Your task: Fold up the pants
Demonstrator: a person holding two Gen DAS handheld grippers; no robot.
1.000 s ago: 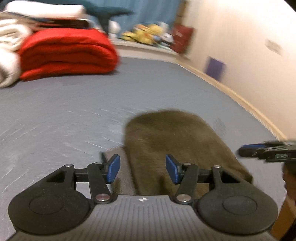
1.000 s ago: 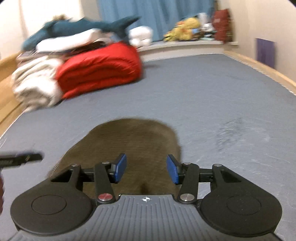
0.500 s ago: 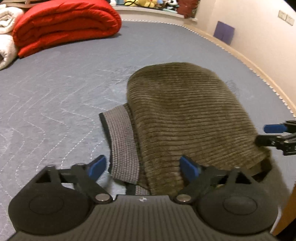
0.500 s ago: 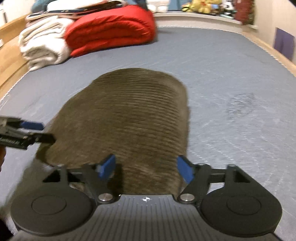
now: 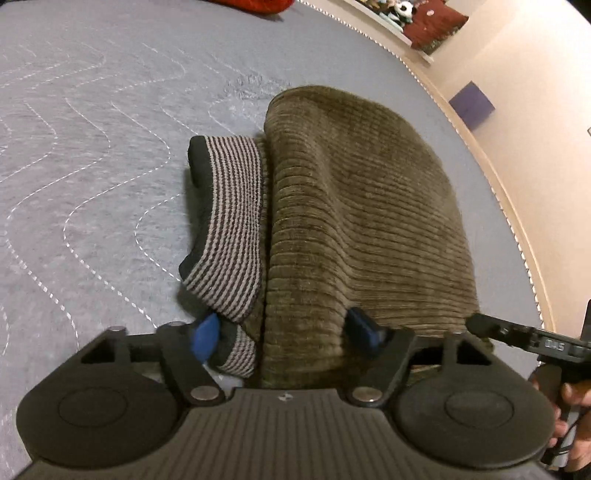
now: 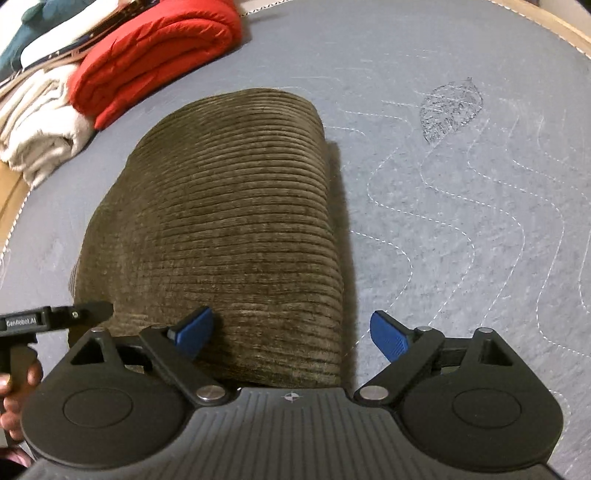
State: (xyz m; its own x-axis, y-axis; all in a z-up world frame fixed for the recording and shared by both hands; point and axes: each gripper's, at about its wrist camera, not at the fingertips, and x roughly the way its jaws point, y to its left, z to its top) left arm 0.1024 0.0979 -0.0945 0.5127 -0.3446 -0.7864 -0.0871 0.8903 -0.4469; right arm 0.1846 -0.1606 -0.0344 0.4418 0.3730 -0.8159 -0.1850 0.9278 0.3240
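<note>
The olive-brown corduroy pants (image 5: 362,221) lie folded on the grey quilted bed, also seen in the right wrist view (image 6: 229,221). A grey-and-black striped waistband (image 5: 232,229) sticks out at their left side. My left gripper (image 5: 284,334) is open, low over the near edge, its fingers astride the waistband and the corduroy. My right gripper (image 6: 295,336) is open at the pants' near right corner, left finger over the fabric, right finger over the bed. Each gripper shows at the edge of the other's view.
A rolled red blanket (image 6: 155,55) and cream towels (image 6: 40,133) lie at the far left of the bed (image 6: 461,203). The bed's wooden edge (image 5: 491,177) and a wall run along the right in the left wrist view. Cushions and toys (image 5: 424,14) sit far back.
Both grippers have dropped down toward the near edge of the pants. Their jaws have opened wider, and the view has tilted from the room down onto the fabric.
</note>
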